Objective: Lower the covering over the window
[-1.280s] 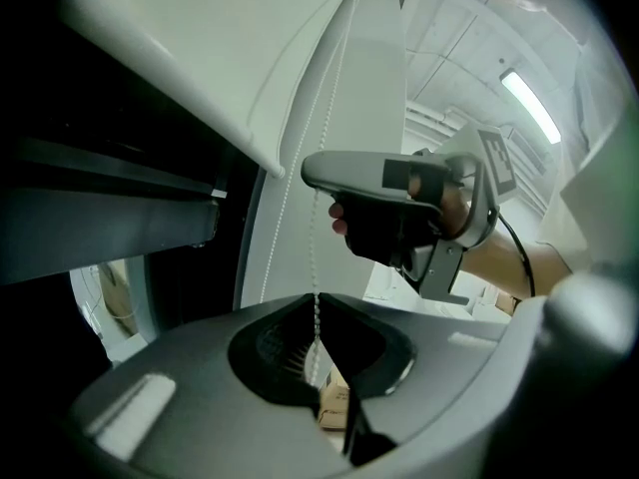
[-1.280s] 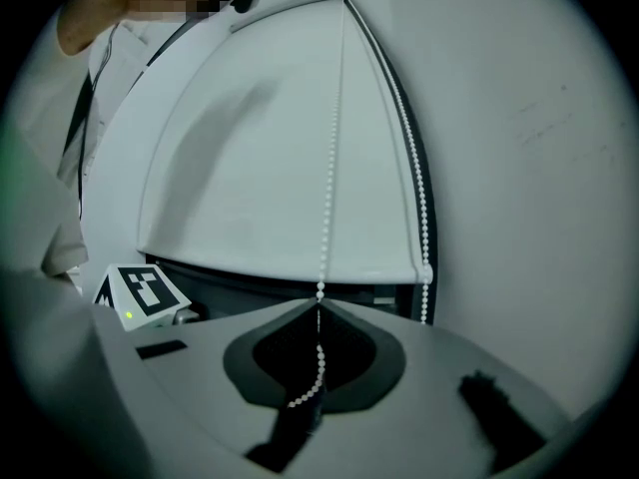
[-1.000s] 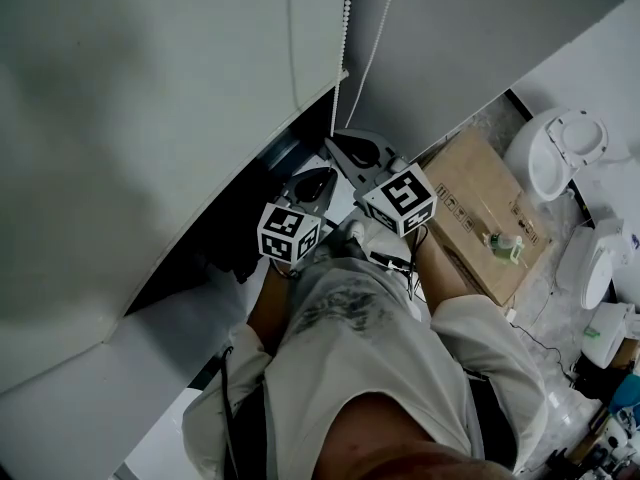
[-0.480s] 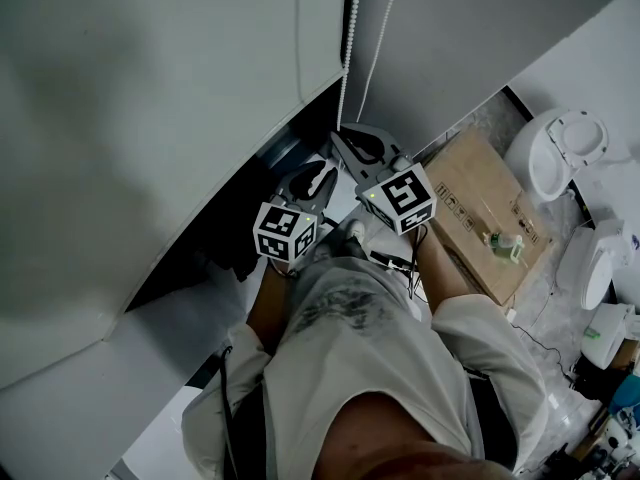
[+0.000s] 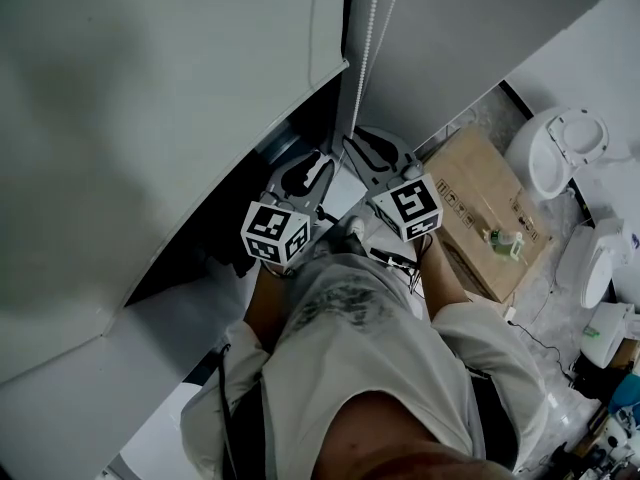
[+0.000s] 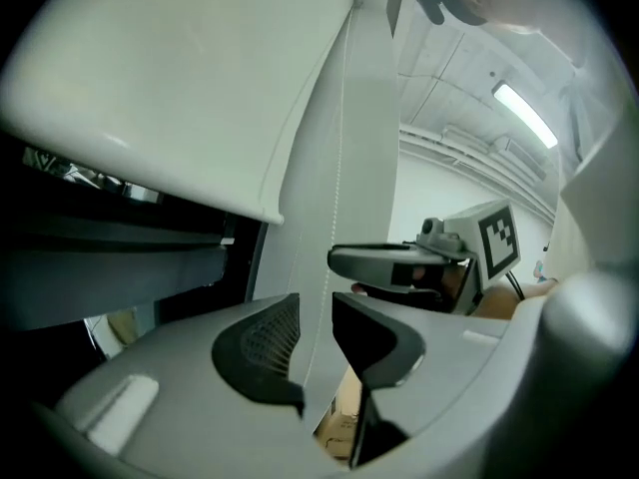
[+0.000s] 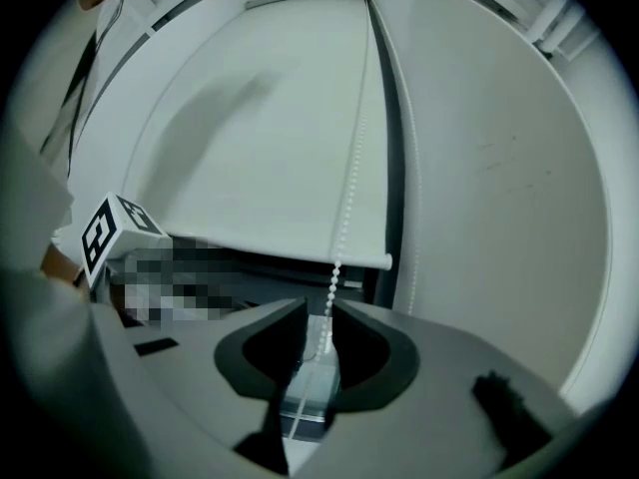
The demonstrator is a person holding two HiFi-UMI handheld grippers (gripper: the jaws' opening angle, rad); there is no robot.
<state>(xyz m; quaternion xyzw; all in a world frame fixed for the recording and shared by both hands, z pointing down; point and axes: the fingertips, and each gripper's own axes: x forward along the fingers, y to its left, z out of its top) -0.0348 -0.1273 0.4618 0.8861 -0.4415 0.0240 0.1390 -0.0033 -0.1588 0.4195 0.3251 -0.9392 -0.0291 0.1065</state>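
A white roller blind (image 5: 150, 88) hangs over the window, with its bottom rail (image 7: 280, 247) above a dark gap. Its bead chain (image 5: 368, 48) drops along the blind's right edge. My left gripper (image 5: 322, 160) sits just below and left of the chain's lower end. Its jaws have just been opening, and a thin chain strand (image 6: 337, 198) runs loosely between them. In its own view the left gripper (image 6: 317, 312) is open. My right gripper (image 5: 350, 141) is beside it. In its own view the right gripper (image 7: 319, 312) shows a gap, with the bead chain (image 7: 349, 188) passing through untouched.
A cardboard box (image 5: 490, 213) lies on the floor at the right, with white sanitary fixtures (image 5: 555, 158) beyond it. The person's legs in light shorts (image 5: 350, 358) fill the lower middle. A grey wall (image 5: 470, 38) stands to the right of the chain.
The left gripper's jaws have spread from nearly shut to open, and it has risen along the chain. The right gripper has drifted slightly to the right.
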